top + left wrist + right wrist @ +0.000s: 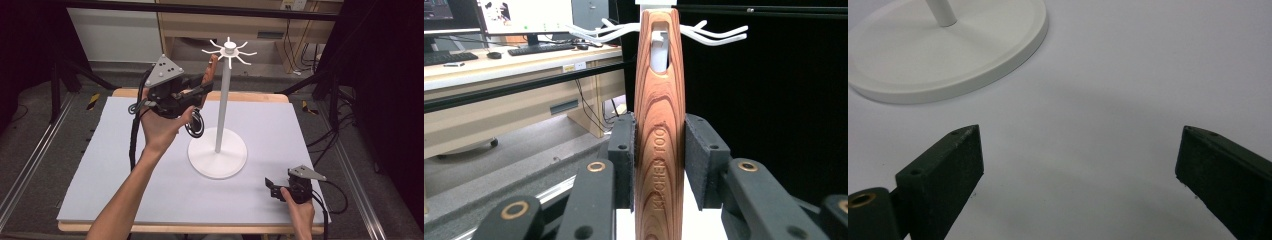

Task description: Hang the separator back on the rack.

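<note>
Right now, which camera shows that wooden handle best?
The left gripper view: the wooden handle stands close up, its lettering and hanging slot readable. The high view shows it small, by the rack's hooks.

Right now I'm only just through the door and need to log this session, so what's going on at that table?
A person is working with a hand-held tool in each hand. The left tool is raised and shut on a wooden kitchen utensil handle, holding its hanging slot up by the white hooks at the top of the white stand. In the left gripper view one hook shows through the slot, though whether it is fully hung is unclear. The right tool rests open near the table's front right edge, holding nothing.
</note>
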Demonstrator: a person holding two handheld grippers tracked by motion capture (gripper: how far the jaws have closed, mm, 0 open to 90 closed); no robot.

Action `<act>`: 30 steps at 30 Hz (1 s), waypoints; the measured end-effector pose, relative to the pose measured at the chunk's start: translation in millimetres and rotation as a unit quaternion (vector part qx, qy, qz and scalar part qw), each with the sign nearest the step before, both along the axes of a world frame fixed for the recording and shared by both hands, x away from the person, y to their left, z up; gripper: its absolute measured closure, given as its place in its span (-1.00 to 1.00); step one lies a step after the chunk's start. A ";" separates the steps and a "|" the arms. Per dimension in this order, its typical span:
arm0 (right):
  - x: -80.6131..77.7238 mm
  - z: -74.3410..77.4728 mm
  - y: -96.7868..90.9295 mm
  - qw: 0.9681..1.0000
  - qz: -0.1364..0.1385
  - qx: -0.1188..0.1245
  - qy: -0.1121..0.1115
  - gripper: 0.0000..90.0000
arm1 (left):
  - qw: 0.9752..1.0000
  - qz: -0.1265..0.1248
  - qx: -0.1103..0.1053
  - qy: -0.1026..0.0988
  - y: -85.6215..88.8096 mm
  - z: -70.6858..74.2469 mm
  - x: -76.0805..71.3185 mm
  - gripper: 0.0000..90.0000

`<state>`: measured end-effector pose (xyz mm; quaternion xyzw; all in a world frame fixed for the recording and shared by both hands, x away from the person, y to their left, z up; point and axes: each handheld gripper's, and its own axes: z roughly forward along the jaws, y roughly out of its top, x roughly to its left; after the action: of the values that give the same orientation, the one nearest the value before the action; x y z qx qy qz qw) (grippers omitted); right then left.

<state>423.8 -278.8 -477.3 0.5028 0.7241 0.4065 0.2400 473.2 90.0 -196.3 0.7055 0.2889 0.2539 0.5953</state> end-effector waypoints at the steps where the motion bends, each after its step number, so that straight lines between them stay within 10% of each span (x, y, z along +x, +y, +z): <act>1: -0.1 0.0 0.1 1.000 -0.001 0.000 0.001 -0.87 | 1.000 0.000 0.001 0.000 -0.3 -0.4 0.3 0.49; 30: 0.4 -0.8 1.5 1.000 0.002 0.000 0.003 -0.87 | 1.000 0.005 -0.001 -0.006 -7.0 -11.6 8.6 0.47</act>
<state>424.2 -277.3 -478.1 0.5025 0.7258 0.4054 0.2376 481.7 83.0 -208.0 0.7020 0.2890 0.2604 0.5965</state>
